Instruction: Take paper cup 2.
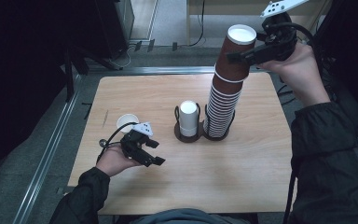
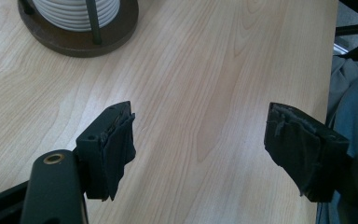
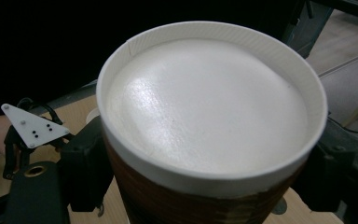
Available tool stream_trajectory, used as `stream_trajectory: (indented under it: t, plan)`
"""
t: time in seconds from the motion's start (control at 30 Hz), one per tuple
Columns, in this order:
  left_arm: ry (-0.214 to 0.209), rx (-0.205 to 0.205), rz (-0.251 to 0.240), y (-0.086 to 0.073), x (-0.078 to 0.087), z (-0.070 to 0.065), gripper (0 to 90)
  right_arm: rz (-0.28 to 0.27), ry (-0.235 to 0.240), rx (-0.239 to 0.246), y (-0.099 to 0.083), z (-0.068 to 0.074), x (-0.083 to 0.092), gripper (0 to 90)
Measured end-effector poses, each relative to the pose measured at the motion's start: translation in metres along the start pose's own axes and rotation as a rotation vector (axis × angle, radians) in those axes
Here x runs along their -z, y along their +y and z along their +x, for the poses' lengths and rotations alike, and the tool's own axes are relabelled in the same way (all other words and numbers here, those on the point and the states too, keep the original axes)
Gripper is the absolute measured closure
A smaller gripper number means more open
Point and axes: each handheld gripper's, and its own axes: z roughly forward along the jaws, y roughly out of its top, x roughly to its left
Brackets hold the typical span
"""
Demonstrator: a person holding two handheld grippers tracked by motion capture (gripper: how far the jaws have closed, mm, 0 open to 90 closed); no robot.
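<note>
Right tool is clamped on the top brown cup, upside down, pale base facing up. One jaw sits on each side of the cup wall just under the base rim; the right gripper view shows the same cup squeezed between both jaws. That cup sits highest on the tall stack of nested cups, raised a bit from the next one, with its white rim band showing below it. The stack leans slightly and stands in the right-hand ring of a dark two-slot holder near mid-worktop. The left-hand slot holds one short inverted white cup.

Left tool hovers low over the near-left part of the worktop, jaws apart, nothing between them. In the left gripper view, bare wood shows between the pads, with the holder base at the top edge. A single white cup stands mouth-up on the worktop just behind the left hand.
</note>
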Motion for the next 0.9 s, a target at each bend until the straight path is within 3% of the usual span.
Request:
stream_trajectory:
  t: [0.47,0.67,0.83,0.9]
  plan:
    - [-0.015,0.041,-0.022,0.001,0.002,0.003,22.4,-0.096,-0.023,0.068,0.031,0.019,0.036,19.5]
    - [-0.034,0.055,-0.040,0.002,0.003,0.003,17.3,-0.110,0.034,0.071,0.034,0.032,0.047,19.5]
    - [-0.066,0.059,-0.069,0.002,0.005,0.003,13.1,-0.111,0.075,0.078,0.022,0.049,0.050,19.5]
    - [-0.055,0.072,-0.086,0.004,0.006,0.003,13.0,-0.105,0.092,0.085,0.016,0.056,0.051,19.5]
